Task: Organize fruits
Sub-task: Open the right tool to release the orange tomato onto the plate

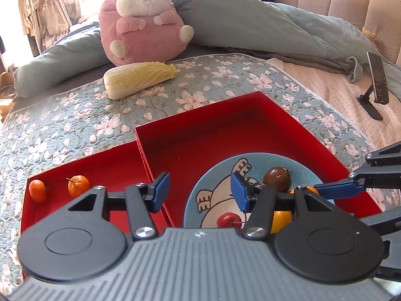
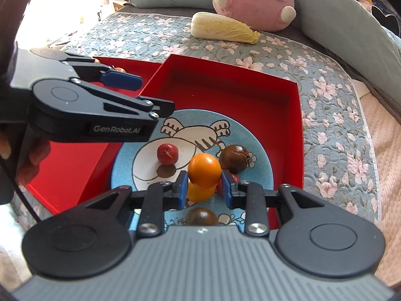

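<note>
Gripping an orange fruit (image 2: 204,170), the right gripper (image 2: 204,190) has its blue pads pressed on either side of it, over a blue cartoon plate (image 2: 260,173) in the larger red box (image 2: 295,115). Left gripper (image 1: 199,192) hangs with jaws apart, nothing between them, over the edge where the two boxes meet. On the plate around the held fruit: small red fruit (image 2: 167,153), dark brown fruit (image 2: 234,158) just beside, another dark one (image 2: 201,216) under the gripper, a yellow one (image 2: 200,193) below the orange. Two small mandarins (image 1: 79,185) sit in the shallower red tray (image 1: 32,215) at left. Beyond on the floral quilt (image 1: 75,125): napa cabbage (image 1: 139,79), pink plush (image 1: 142,22), phone on stand (image 1: 377,85).
</note>
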Motion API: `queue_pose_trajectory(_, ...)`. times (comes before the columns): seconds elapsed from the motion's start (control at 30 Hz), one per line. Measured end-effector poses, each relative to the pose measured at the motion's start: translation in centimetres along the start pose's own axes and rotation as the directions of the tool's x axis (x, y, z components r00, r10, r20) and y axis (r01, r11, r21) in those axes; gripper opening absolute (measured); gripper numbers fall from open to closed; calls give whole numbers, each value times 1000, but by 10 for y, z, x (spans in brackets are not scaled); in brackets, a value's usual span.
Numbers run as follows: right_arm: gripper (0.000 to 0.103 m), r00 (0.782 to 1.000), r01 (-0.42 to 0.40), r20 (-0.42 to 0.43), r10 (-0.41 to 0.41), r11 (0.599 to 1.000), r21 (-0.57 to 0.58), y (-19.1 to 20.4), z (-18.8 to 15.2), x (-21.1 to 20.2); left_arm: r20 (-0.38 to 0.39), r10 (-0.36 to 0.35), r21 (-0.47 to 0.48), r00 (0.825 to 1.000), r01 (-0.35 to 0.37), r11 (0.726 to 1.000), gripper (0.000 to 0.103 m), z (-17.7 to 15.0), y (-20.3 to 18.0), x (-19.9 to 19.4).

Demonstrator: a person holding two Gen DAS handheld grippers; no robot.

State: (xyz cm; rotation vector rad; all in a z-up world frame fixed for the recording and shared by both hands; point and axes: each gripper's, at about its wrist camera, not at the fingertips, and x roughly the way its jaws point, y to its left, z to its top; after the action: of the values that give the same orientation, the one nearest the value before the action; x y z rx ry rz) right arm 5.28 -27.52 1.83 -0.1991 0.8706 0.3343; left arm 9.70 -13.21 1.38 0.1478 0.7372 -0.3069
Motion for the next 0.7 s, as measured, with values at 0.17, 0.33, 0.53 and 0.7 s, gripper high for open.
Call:
queue_pose_trajectory(0.17, 32, 999, 2, -32, -3, 1000, -17, 6, 1, 12, 3, 10, -6, 1000, -10, 1000, 60, -2, 8, -4)
queue_pose_trajectory(0.33, 32, 999, 13, -47, -15, 1000, -28, 12, 3, 22, 5, 19, -16, 1000, -19, 1000, 60, -5, 18, -8)
queue_pose_trajectory(0.53, 32, 998, 32, -47, -33, 999, -18, 16, 7, 28, 3, 39, -32, 999, -39, 999, 60, -10, 34, -12)
queue_pose_trajectory(0.7, 32, 998, 37, -55, -39, 999, -26, 21, 9, 31, 1, 51, -42, 999, -51, 998, 60, -13, 44, -14)
